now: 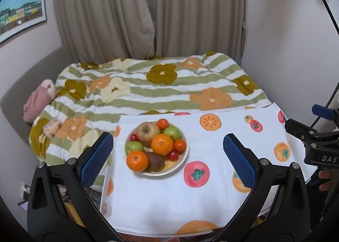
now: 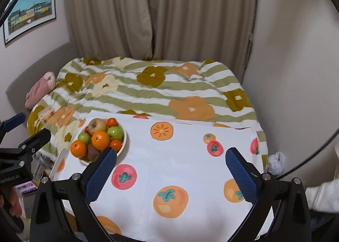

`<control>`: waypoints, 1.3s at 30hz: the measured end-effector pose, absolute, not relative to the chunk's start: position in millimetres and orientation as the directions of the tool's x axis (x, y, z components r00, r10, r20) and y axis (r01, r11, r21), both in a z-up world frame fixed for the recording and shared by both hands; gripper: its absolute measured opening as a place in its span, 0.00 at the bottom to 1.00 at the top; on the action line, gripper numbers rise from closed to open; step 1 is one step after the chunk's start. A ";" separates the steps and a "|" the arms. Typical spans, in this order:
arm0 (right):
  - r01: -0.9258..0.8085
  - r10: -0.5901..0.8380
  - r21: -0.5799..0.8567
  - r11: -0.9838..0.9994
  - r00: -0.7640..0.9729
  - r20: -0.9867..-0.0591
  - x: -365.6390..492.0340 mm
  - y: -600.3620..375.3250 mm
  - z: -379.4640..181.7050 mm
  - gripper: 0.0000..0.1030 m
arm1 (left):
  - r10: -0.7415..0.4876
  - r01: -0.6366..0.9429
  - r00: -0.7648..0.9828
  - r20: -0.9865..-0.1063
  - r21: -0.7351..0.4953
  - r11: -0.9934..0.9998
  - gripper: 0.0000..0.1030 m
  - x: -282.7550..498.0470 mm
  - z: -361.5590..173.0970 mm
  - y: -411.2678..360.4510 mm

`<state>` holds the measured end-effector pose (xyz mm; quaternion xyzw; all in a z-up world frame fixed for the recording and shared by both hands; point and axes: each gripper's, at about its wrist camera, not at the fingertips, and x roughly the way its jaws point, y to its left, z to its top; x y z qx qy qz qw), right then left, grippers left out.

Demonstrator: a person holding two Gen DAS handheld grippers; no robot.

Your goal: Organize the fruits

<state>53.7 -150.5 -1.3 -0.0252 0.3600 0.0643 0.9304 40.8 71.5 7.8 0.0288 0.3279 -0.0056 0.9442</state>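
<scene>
A white bowl (image 1: pixel 184 158) of fruit stands on the left part of a table with a fruit-print cloth (image 1: pixel 211 195). It holds oranges (image 1: pixel 162 144), green apples (image 1: pixel 172 133), a tan apple (image 1: pixel 147 132), a brown fruit (image 1: pixel 155 162) and small red fruits (image 1: pixel 173 154). My left gripper (image 1: pixel 168 160) is open and empty, held above the table with the bowl between its fingers in view. My right gripper (image 2: pixel 171 175) is open and empty over the cloth (image 2: pixel 190 168), right of the bowl (image 2: pixel 124 143). The other gripper shows at each view's edge.
A bed with a striped floral duvet (image 1: pixel 148 89) lies behind the table, with a pink pillow (image 1: pixel 38 102) at its left. Curtains (image 1: pixel 148 9) hang at the back. A wall picture (image 1: pixel 21 9) is at the left. A crumpled white thing (image 2: pixel 276 162) lies right of the table.
</scene>
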 end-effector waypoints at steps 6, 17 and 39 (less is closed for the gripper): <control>-0.100 0.077 0.004 0.995 0.743 -0.665 48.4 -157.2 -5.4 1.00 | 0.043 0.016 0.790 -0.612 0.092 0.996 1.00 35.2 6.3 68.5; -0.076 0.057 0.000 0.997 0.752 -0.657 48.0 -159.3 -4.0 1.00 | 0.040 0.012 0.782 -0.622 0.079 0.997 1.00 38.6 4.3 73.7; -0.038 0.037 0.013 0.999 0.752 -0.658 39.7 -160.5 -8.1 1.00 | 0.043 0.012 0.786 -0.617 0.085 0.996 1.00 41.9 3.7 71.8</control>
